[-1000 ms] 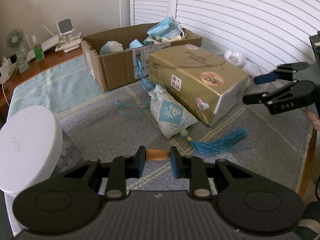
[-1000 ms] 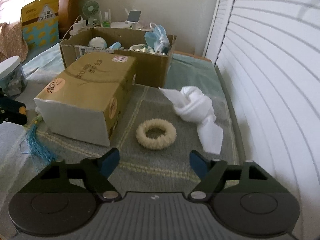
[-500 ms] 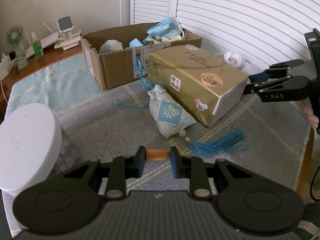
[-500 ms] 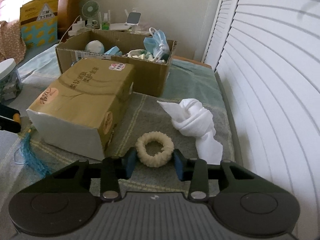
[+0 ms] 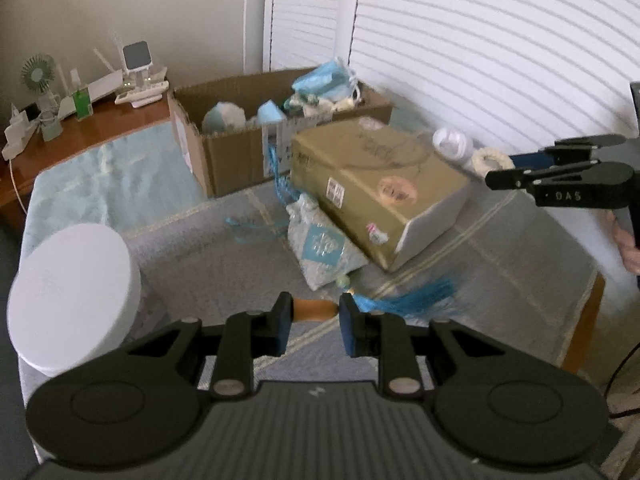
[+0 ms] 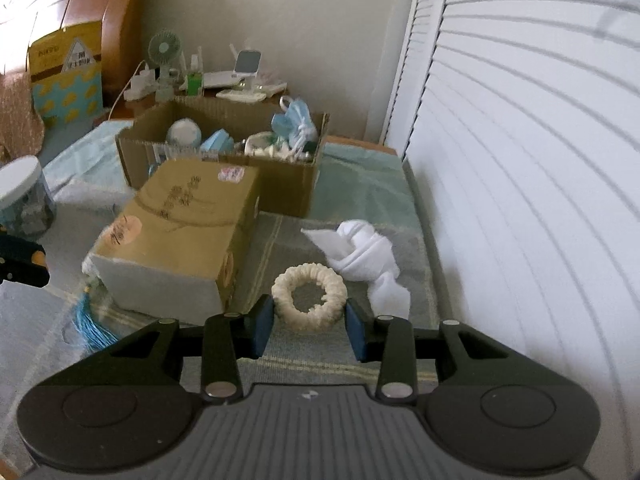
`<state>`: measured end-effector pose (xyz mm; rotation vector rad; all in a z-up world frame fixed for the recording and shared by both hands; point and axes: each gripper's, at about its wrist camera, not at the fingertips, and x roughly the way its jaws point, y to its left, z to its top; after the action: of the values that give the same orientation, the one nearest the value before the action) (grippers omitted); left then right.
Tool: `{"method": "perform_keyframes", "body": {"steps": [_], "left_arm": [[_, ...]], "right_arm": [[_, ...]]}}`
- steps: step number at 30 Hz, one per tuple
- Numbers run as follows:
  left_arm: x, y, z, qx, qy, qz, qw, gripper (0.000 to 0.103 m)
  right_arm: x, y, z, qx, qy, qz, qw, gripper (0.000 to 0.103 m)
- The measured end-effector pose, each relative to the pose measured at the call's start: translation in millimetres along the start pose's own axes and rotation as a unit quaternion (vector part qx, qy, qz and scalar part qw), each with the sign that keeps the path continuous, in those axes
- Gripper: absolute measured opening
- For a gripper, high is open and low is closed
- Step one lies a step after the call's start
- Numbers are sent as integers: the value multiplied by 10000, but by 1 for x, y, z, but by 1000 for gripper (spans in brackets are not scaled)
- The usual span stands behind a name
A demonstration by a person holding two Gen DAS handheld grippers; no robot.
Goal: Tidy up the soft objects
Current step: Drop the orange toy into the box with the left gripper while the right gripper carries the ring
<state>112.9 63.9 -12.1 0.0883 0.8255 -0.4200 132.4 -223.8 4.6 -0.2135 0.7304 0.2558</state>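
Two grippers show at the bottom of their own views. The left gripper [image 5: 311, 312] has its jaws drawn close on a small orange piece [image 5: 314, 309], which spans the gap from pad to pad; what that piece is I cannot tell. Just to its right a blue tassel [image 5: 412, 300] trails across the grey cloth [image 5: 224, 256], leading up to a patterned pouch [image 5: 322, 248] that leans against the gold tissue pack [image 5: 380, 188] at mid-frame. A white round lid [image 5: 72, 296] fills the lower left.

The right gripper [image 6: 310, 314] has just been closing its jaws, and a cream scrunchie [image 6: 309, 297] now sits squeezed between the two blue pads, lower centre of the right wrist view. Seen from the left wrist view, the scrunchie [image 5: 491, 159] sits at the tips of that gripper [image 5: 505, 168] at the right edge, raised above the cloth. A knotted white cloth [image 6: 366, 256] lies just to the right of the scrunchie, near the white slatted doors [image 6: 520, 160].

Behind the tissue pack stands an open cardboard box [image 6: 224, 160], upper centre, holding blue face masks [image 6: 294, 120] at its right end and other soft items. A small green fan [image 6: 165, 50] stands on the wooden shelf beyond.
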Motion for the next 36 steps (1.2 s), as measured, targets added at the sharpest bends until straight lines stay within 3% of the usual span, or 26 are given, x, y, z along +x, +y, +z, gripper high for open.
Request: {"method": "perform_keyframes", "body": {"steps": [7, 12, 22, 23, 25, 27, 29, 31, 36], "left_arm": [[-19, 0, 39, 91, -449, 97, 9989, 24], [-11, 7, 77, 94, -729, 155, 9972, 24], [42, 36, 143, -244, -622, 253, 9974, 26], [45, 36, 144, -279, -630, 288, 9972, 30], [51, 39, 146, -282, -657, 351, 9968, 65], [49, 41, 145, -335, -760, 425, 9956, 79], [41, 41, 143, -361, -830, 349, 9953, 81], [32, 39, 137, -386, -858, 286, 9952, 91], [4, 23, 114, -400, -901, 452, 9941, 98]], "right_arm": [[-23, 2, 17, 21, -314, 76, 9995, 44], [-30, 8, 31, -59, -535, 196, 9984, 44], [-25, 14, 47, -166, -668, 336, 9971, 44], [-24, 14, 47, -160, -674, 345, 9970, 44], [-23, 12, 49, -147, -687, 370, 9968, 44], [-21, 12, 50, -139, -681, 361, 9969, 44], [-21, 12, 52, -156, -689, 357, 9969, 44], [-20, 12, 53, -155, -680, 385, 9968, 44], [-14, 12, 62, -111, -668, 533, 9963, 44]]}}
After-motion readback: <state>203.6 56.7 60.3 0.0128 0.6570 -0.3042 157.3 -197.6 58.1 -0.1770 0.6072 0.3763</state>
